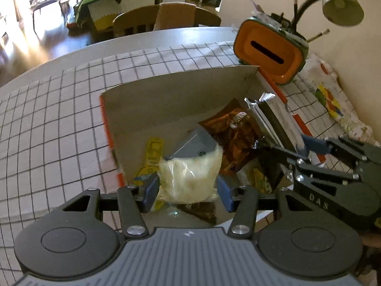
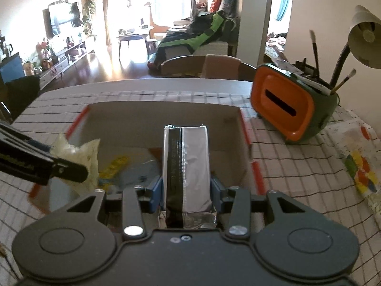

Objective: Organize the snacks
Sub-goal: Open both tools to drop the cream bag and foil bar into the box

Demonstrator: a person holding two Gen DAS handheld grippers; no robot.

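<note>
An open cardboard box [image 1: 166,97] with orange edges sits on the checked tablecloth. My left gripper [image 1: 188,190] is shut on a clear bag of pale yellow snack [image 1: 190,176] and hangs over the box's near end. My right gripper [image 2: 184,194] is shut on a silver and black foil pack [image 2: 188,164], held upright over the box [image 2: 142,119]. In the left wrist view the right gripper [image 1: 307,143] enters from the right with the foil pack [image 1: 273,116]. Inside the box lie an orange-brown packet [image 1: 235,140], a yellow packet [image 1: 152,152] and a grey one [image 1: 197,143].
An orange and green holder [image 1: 269,52] with brushes stands beyond the box's far right corner, beside a desk lamp [image 1: 343,2]. A painted sheet [image 2: 359,166] lies at the table's right. A wooden chair [image 2: 202,68] stands behind the far edge.
</note>
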